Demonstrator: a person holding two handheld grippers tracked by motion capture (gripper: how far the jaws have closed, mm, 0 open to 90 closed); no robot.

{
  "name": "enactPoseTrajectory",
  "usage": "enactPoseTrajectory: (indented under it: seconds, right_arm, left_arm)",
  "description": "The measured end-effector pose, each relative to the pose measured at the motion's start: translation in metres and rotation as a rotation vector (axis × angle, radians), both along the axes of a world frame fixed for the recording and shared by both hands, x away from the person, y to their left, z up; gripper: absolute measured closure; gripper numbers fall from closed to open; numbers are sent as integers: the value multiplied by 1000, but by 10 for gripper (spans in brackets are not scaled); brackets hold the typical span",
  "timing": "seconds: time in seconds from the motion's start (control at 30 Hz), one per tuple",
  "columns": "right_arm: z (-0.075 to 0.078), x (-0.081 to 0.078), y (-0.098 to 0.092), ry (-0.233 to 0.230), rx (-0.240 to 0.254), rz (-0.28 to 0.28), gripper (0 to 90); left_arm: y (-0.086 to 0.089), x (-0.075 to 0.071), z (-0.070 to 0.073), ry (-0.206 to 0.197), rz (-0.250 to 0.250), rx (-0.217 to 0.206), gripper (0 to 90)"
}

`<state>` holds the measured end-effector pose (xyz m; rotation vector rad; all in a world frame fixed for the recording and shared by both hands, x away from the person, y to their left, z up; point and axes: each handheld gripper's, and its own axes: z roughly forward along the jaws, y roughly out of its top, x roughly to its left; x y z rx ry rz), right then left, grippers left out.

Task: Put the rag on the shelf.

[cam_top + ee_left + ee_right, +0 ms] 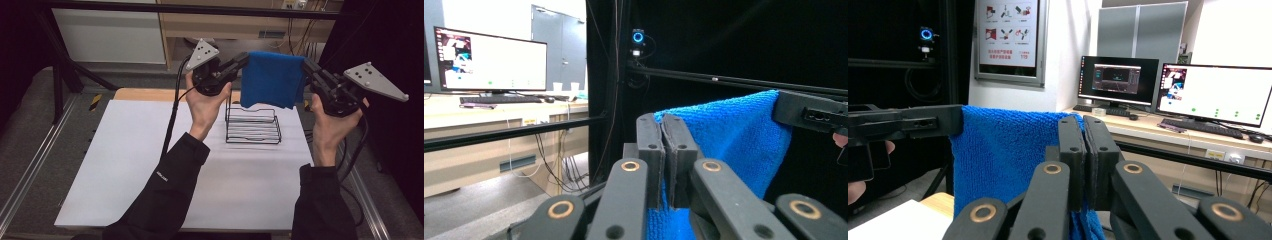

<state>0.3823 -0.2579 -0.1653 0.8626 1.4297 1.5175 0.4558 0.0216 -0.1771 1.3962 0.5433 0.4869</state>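
Left gripper [243, 59] and right gripper [306, 65] each clenched on blue towel [272, 78] corner, above wire rack [252, 124]; no readable writing.

Left sleeve [162, 176]: small white mark, too small to read.
Wall poster [1007, 34]: diagrams of red and black figures with a line of red characters beneath, not legible.
Right-hand monitor [1215, 95]: white window with green dots, no readable words.
Dark monitor [1118, 74]: small interface lettering, blurred.
Monitor [491, 60]: icons, unreadable.
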Motion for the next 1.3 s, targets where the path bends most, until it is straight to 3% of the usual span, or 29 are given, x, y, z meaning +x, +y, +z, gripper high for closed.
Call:
enactPoseTrajectory:
  seconds: [0.5,0.7,1.0,1.3]
  right_arm:
    - [22,17,-3,-21,7,-11,884]
    - [31,27,-1,-28,-1,-12,884]
    - [29,49,-2,-4,4,-9,884]
    - [11,80,-3,37,18,-2,884]
  left_arm:
    - [-5,8,22,-39,34,-13,872]
    - [-6,19,29,-41,48,-14,872]
    - [-9,37,23,-55,85,7,872]
    - [-10,59,7,-39,100,22,872]
